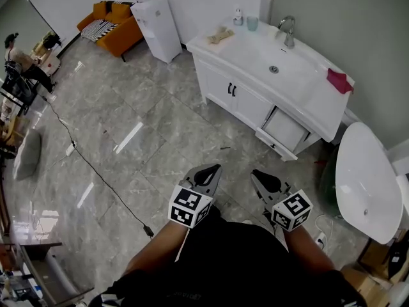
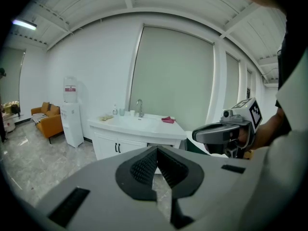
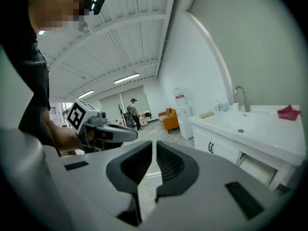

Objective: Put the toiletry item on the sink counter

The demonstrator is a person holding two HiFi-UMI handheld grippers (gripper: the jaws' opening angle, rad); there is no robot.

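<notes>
While fingers (image 2: 143,170) touch, toiletry item (image 1: 220,36) seemingly lies well apart.

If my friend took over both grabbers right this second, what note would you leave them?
Left gripper: shut, nothing in it.
Right gripper: shut, nothing in it.
Both are held low in front of the person and point toward the sink counter, which stands apart from them across the floor.
On the counter: a small bottle, a cup and a beige item left of the faucet, and a red cloth at the right end.
Done: cannot tell; no toiletry item is in either gripper.
Left: find out which item is meant. If it is not already on the counter, fetch it and set it there.
</notes>
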